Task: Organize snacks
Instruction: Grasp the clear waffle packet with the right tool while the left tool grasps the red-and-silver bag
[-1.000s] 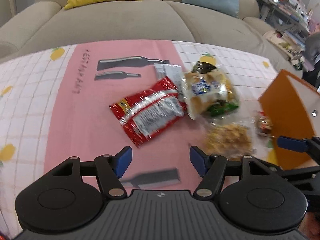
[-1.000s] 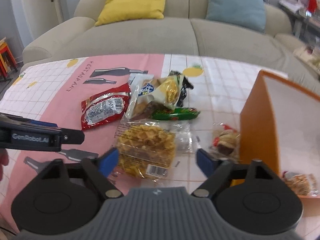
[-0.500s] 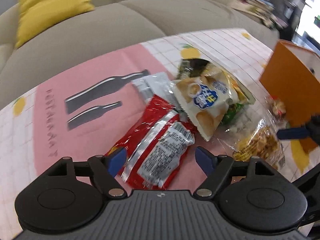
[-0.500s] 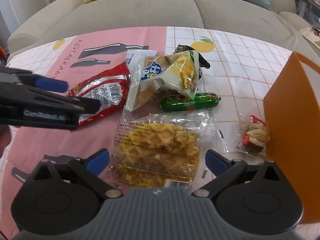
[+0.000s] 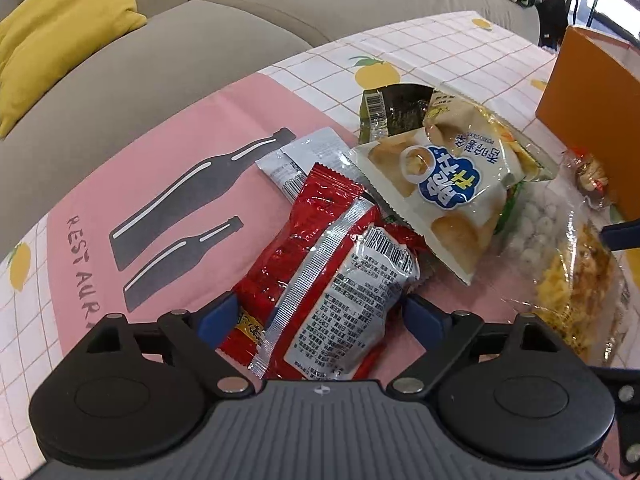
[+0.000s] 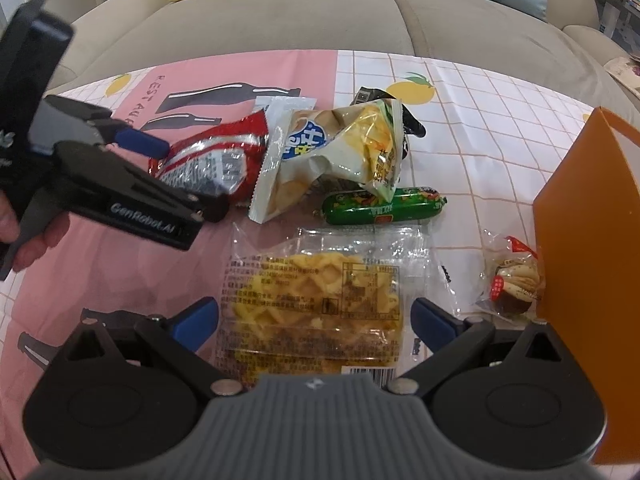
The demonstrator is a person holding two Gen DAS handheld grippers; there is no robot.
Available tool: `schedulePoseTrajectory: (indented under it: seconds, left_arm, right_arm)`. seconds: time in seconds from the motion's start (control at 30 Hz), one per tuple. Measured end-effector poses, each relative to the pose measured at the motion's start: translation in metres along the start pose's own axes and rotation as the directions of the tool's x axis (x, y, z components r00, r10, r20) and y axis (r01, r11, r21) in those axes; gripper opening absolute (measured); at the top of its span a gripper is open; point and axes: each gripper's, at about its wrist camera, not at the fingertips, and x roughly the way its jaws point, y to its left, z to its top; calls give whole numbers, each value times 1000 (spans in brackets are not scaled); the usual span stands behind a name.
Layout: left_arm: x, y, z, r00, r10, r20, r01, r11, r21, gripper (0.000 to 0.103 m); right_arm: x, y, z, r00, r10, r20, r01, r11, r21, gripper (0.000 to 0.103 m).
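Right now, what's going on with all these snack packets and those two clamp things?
A person is sorting snacks on the table with a handheld gripper in each hand. The left gripper is opening its jaws around the red packet, not yet squeezing it. The right gripper sits open astride the clear waffle packet. Neither is lifted yet. An orange box stands to the right, probably where they go.

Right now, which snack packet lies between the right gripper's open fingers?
The clear waffle packet. It lies between the right gripper fingers, untouched; the red packet sits in the left gripper, whose jaws are opening.
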Motion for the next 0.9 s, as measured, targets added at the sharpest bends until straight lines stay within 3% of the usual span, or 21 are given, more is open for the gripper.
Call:
schedulePoseTrajectory:
  seconds: [0.13, 0.27, 0.47, 0.77, 0.9]
  left_arm:
    - [1, -4, 1, 1000, 21, -19, -22, 998, -58, 100]
    - [-7, -14, -2, 997, 51, -58, -58, 992, -111, 89]
    - [-22, -44, -17, 986, 79, -149, -108, 975, -196, 87]
    - [-54, -98, -52, 966, 22, -257, -110, 936, -335, 83]
    - [-62, -116, -64, 963, 5, -270, -98, 939, -329, 86]
  right_arm:
    - [-3, 1, -3, 1000, 0, 10, 0, 1000, -11, 92]
    - [-8, 1, -7, 1000, -4, 14, 4, 1000, -23, 87]
    - [-23, -9, -26, 1000, -11, 0, 11, 1000, -13, 83]
    - [-56, -25, -70, 1000, -16, -25, 14, 997, -79, 82]
    - [-61, -36, -84, 999, -23, -46, 21, 999, -50, 82]
